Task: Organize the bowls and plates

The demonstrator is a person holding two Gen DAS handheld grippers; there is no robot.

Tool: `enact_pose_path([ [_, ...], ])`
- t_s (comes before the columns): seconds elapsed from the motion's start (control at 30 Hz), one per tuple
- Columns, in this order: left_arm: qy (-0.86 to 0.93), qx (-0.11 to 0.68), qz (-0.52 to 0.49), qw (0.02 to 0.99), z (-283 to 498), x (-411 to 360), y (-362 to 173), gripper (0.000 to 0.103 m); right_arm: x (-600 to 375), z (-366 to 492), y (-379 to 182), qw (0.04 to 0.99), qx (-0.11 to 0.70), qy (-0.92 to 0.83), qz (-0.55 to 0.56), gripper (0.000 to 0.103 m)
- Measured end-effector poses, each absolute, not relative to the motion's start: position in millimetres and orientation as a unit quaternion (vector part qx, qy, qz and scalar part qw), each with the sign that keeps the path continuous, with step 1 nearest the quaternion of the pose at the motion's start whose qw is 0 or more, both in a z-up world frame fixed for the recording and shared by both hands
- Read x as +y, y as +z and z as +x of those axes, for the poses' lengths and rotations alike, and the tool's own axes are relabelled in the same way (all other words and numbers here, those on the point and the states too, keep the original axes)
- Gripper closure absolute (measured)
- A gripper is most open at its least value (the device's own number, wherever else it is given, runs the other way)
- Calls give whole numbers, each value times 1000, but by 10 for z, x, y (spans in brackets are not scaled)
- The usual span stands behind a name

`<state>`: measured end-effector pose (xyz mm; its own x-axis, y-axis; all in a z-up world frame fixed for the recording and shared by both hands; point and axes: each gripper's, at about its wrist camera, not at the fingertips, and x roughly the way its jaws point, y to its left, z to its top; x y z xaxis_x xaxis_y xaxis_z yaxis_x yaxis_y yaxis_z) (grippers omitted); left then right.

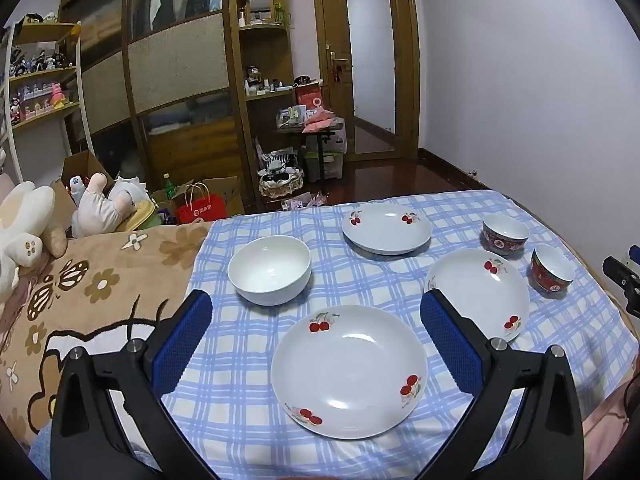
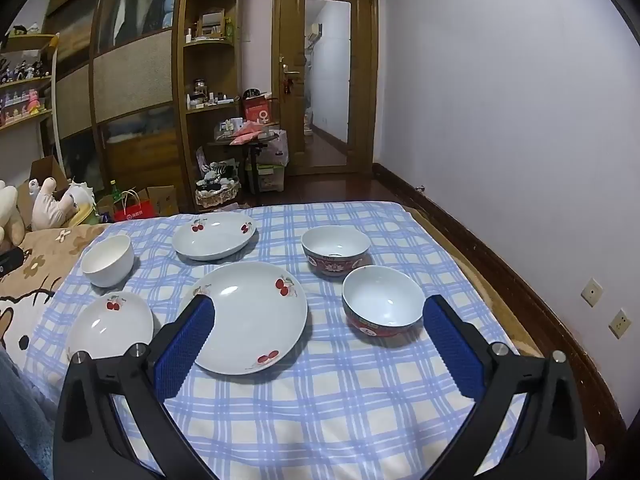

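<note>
Blue-and-white checked cloth (image 1: 256, 360) covered the near part of a bed, with a brown flowered blanket (image 1: 100, 280) to its left and soft toys (image 1: 24, 232) beyond that. Wooden wardrobes (image 1: 176, 72) and a glazed door (image 1: 370, 68) stood at the far side of the room.

Six dishes lay on the cloth, all apart from one another. Nearest the left gripper (image 1: 316, 304) was a cherry-patterned plate (image 1: 348, 372), lying below and between its blue pads. A plain white bowl (image 1: 270, 274) sat beyond it to the left, a second cherry plate (image 1: 480, 292) to the right, partly behind the right-hand pad, and a third cherry plate (image 1: 386, 228) farther back. Two red-patterned bowls (image 1: 505, 234) (image 1: 552, 267) stood upright near the cloth's right edge, one just behind the other.

The left gripper hung above the cloth with its jaws spread wide and nothing between the pads. The right gripper (image 2: 318, 304) was likewise spread wide and empty, tilted down toward the middle plate (image 2: 248, 316) and the nearer red bowl (image 2: 382, 304), touching neither. In the right wrist view the farther red bowl (image 2: 335, 250) stood just behind the nearer one.
</note>
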<state>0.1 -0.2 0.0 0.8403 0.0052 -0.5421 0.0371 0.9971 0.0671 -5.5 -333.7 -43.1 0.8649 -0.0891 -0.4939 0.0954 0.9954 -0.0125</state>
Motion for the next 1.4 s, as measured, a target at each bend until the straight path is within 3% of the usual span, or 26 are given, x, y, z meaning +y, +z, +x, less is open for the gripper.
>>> enact_pose_path([
  [1.4,-6,275,34,961,6,-16,18,1,-3302,-63,-421,964,261,-51,1,0],
])
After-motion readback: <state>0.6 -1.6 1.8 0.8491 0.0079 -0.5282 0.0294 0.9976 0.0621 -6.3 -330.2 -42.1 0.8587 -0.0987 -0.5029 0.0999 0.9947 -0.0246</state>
